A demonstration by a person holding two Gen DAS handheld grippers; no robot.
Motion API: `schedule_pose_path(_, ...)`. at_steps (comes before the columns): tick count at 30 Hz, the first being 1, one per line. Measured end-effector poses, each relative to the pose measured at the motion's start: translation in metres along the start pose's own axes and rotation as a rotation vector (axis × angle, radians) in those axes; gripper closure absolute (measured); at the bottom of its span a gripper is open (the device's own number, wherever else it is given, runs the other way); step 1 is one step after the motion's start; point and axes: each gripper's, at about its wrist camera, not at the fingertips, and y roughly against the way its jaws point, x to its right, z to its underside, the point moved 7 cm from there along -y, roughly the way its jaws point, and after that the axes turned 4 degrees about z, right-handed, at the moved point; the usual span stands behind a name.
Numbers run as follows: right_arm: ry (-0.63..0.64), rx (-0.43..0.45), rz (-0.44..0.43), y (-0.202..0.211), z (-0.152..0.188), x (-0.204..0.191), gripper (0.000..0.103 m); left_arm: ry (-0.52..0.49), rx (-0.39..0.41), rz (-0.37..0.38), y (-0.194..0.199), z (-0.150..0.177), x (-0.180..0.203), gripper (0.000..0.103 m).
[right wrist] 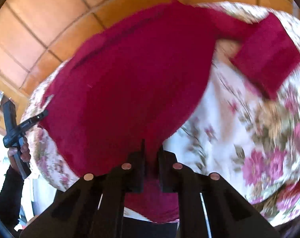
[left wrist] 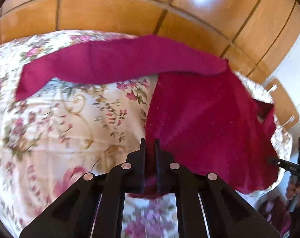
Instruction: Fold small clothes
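Observation:
A dark red long-sleeved top [left wrist: 205,119] lies on a floral-covered table [left wrist: 60,119]. One sleeve [left wrist: 114,65] stretches left across the far side. My left gripper [left wrist: 150,144] is shut on the top's near hem edge. In the right wrist view the top [right wrist: 130,83] fills the middle, with the sleeve [right wrist: 269,55] at the upper right. My right gripper [right wrist: 151,148] is shut on the top's hem. The right gripper also shows at the right edge of the left wrist view [left wrist: 296,166], and the left gripper [right wrist: 17,127] shows at the left of the right wrist view.
The floral cloth [right wrist: 259,138] covers a round table over an orange tiled floor [left wrist: 110,11]. A wooden chair [left wrist: 283,103] stands at the right beyond the table edge.

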Motion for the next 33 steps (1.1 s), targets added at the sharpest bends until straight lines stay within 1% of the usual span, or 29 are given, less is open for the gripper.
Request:
schedule_pose_path(1, 0.021, 0.008, -0.006, 0.002, -0.005, -0.005, 0.094, 0.002, 0.012, -0.003, 0.008, 0.003, -0.001, 0.102)
schedule_pose_path(3, 0.074, 0.008, -0.002, 0.002, -0.007, -0.015, 0.094, 0.029, 0.026, 0.012, 0.025, 0.015, -0.001, 0.102)
schedule_pose_path(4, 0.105, 0.002, 0.014, 0.004, -0.005, -0.015, 0.094, 0.037, 0.027, 0.018, 0.030, 0.022, 0.000, 0.102)
schedule_pose_path(5, 0.136, -0.012, 0.045, 0.006, -0.001, -0.010, 0.094, 0.038, 0.023, 0.021, 0.036, 0.030, 0.000, 0.102)
schedule_pose_path(7, 0.149, -0.036, 0.083, 0.006, 0.008, 0.006, 0.095, 0.030, 0.000, 0.023, 0.040, 0.051, 0.008, 0.102)
schedule_pose_path(9, 0.132, -0.048, 0.140, 0.013, 0.015, 0.032, 0.095, 0.036, -0.023, 0.027, 0.041, 0.068, 0.014, 0.102)
schedule_pose_path(11, 0.096, -0.044, 0.206, 0.025, 0.022, 0.057, 0.095, 0.070, -0.039, 0.055, 0.040, 0.078, 0.022, 0.102)
schedule_pose_path(13, 0.038, -0.046, 0.191, 0.036, 0.029, 0.077, 0.095, 0.092, -0.042, 0.080, 0.049, 0.088, 0.031, 0.102)
schedule_pose_path(15, 0.022, -0.046, 0.199, 0.040, 0.036, 0.087, 0.095, 0.100, -0.044, 0.112, 0.060, 0.094, 0.041, 0.102)
schedule_pose_path(17, 0.008, -0.057, 0.207, 0.035, 0.037, 0.092, 0.094, 0.084, -0.067, 0.113, 0.062, 0.106, 0.050, 0.102)
schedule_pose_path(18, -0.003, -0.072, 0.204, 0.029, 0.038, 0.094, 0.088, 0.050, -0.098, 0.097, 0.057, 0.114, 0.056, 0.101)
schedule_pose_path(19, -0.011, -0.081, 0.204, 0.024, 0.038, 0.093, 0.068, 0.029, -0.107, 0.075, 0.054, 0.116, 0.058, 0.101)
schedule_pose_path(20, -0.028, -0.079, 0.207, 0.021, 0.035, 0.095, 0.052, 0.006, -0.115, 0.034, 0.051, 0.117, 0.056, 0.101)
schedule_pose_path(21, -0.054, -0.064, 0.213, 0.022, 0.030, 0.098, 0.032, 0.010, -0.117, 0.028, 0.050, 0.116, 0.053, 0.101)
schedule_pose_path(22, -0.062, -0.033, 0.222, 0.026, 0.022, 0.097, 0.031, 0.029, -0.110, 0.027, 0.051, 0.112, 0.047, 0.101)
schedule_pose_path(23, -0.056, -0.002, 0.232, 0.031, 0.015, 0.095, 0.031, 0.046, -0.091, 0.006, 0.054, 0.106, 0.038, 0.101)
schedule_pose_path(24, -0.040, 0.024, 0.236, 0.036, 0.008, 0.090, 0.030, 0.059, -0.059, -0.041, 0.058, 0.095, 0.025, 0.098)
schedule_pose_path(25, -0.030, 0.040, 0.236, 0.039, 0.002, 0.086, 0.029, 0.071, -0.036, -0.070, 0.060, 0.084, 0.014, 0.089)
schedule_pose_path(26, -0.021, 0.058, 0.234, 0.041, -0.005, 0.081, 0.027, 0.098, -0.009, -0.097, 0.063, 0.070, -0.002, 0.084)
schedule_pose_path(27, -0.012, 0.074, 0.231, 0.042, -0.013, 0.073, 0.027, 0.137, 0.026, -0.142, 0.067, 0.055, -0.020, 0.072)
schedule_pose_path(28, -0.003, 0.081, 0.222, 0.041, -0.018, 0.065, 0.027, 0.162, 0.067, -0.192, 0.070, 0.040, -0.038, 0.063)
schedule_pose_path(29, 0.017, 0.089, 0.196, 0.037, -0.025, 0.051, 0.027, 0.167, 0.097, -0.251, 0.074, 0.028, -0.052, 0.057)
schedule_pose_path(30, 0.033, 0.090, 0.180, 0.033, -0.028, 0.038, 0.026, 0.159, 0.122, -0.330, 0.076, 0.014, -0.068, 0.046)
schedule_pose_path(32, 0.074, 0.087, 0.143, 0.022, -0.034, 0.014, 0.024, 0.121, 0.147, -0.418, 0.077, -0.009, -0.090, 0.039)
schedule_pose_path(33, 0.096, 0.083, 0.117, 0.014, -0.038, 0.001, 0.022, 0.087, 0.159, -0.482, 0.075, -0.022, -0.102, 0.039)
